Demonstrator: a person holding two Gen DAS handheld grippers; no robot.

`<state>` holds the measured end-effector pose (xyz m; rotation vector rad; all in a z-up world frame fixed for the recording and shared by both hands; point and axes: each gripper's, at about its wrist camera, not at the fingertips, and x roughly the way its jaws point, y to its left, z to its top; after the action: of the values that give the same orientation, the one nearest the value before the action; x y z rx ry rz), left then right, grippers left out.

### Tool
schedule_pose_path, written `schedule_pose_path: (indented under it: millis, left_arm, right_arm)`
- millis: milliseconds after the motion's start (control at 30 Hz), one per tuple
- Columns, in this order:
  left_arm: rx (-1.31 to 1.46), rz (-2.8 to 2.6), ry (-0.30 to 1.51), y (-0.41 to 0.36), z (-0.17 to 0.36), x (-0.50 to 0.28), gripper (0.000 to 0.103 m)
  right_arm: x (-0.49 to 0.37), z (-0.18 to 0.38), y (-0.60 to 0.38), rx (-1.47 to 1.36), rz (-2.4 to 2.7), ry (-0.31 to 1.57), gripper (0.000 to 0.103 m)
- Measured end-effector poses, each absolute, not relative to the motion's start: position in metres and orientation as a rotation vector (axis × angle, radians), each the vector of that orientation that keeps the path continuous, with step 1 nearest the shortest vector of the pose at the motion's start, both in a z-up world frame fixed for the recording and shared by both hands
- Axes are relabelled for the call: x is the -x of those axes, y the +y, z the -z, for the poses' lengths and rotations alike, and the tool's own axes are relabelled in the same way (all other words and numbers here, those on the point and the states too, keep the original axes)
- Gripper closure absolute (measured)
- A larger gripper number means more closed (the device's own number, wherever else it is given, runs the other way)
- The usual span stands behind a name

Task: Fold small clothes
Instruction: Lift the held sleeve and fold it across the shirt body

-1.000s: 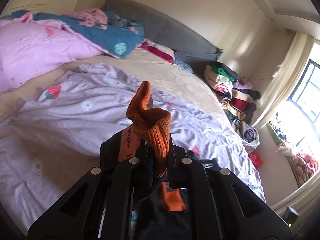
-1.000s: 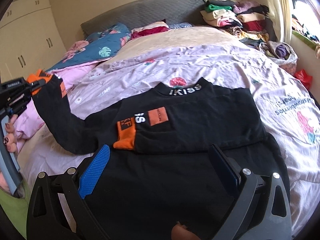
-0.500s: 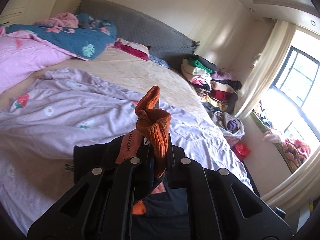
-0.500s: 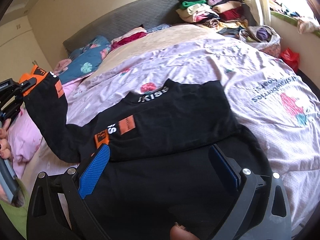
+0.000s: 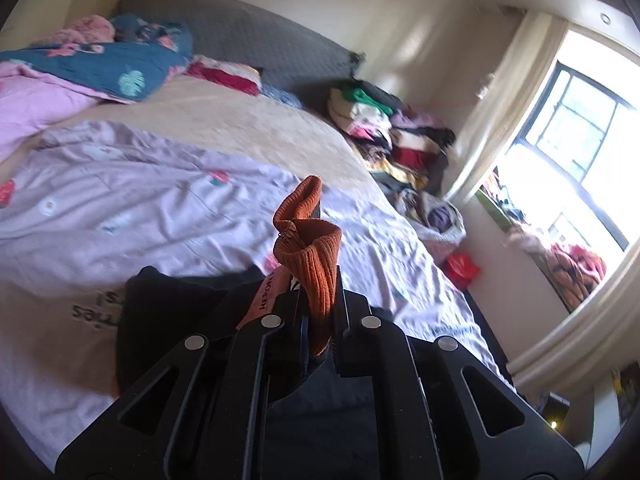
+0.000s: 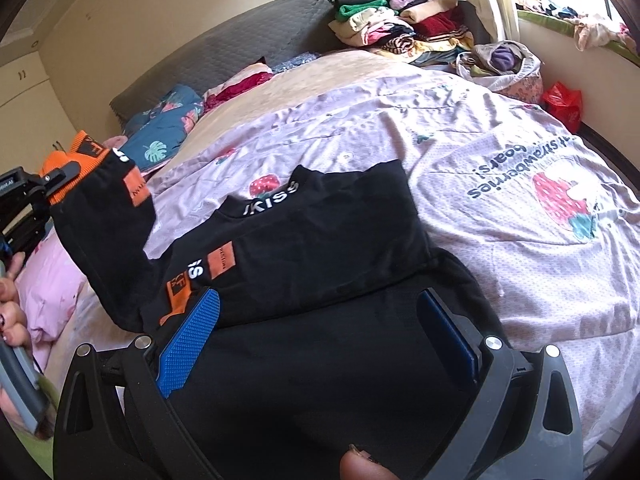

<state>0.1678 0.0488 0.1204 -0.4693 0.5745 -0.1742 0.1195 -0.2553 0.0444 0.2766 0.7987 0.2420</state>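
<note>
Left claw (image 5: 316, 308), its fingers pressed together, pinches the orange ribbed cuff (image 5: 310, 248) of a black sweater (image 6: 320, 240), holding that sleeve (image 6: 104, 232) raised above the bed's lilac strawberry-print quilt (image 6: 500, 184). The sweater body lies flat on the quilt, collar lettering toward the grey headboard (image 6: 224, 56), with the other sleeve folded across the chest so that its orange cuff lies beside the right claw's blue pad (image 6: 188, 344). Right claw (image 6: 320, 340) hovers spread over the sweater's lower half, gripping nothing. A stack of folded clothes (image 6: 400, 28) sits at the far corner of the bed, near the window.
</note>
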Motion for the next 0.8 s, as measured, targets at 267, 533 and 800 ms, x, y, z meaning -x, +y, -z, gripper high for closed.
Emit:
schedule_pose_path:
  millis: [267,533,800]
  left_arm:
    - [0.449,0.279,0.689,0.005,-0.082,-0.182,0.100]
    - [0.414,0.375,0.839,-0.039,-0.027,-0.192,0.100]
    - [0.400,0.444,0.904,-0.063,0.000,-0.191,0.087]
  right_arm:
    - [-0.115,-0.039,-0.287,-0.315,-0.172,0.800,0.005]
    - [-0.105,-0.028,-0.321,-0.340,-0.072,0.820,0.005]
    - [-0.102,-0.019,-0.342,-0.357,-0.030,0.837,0.005]
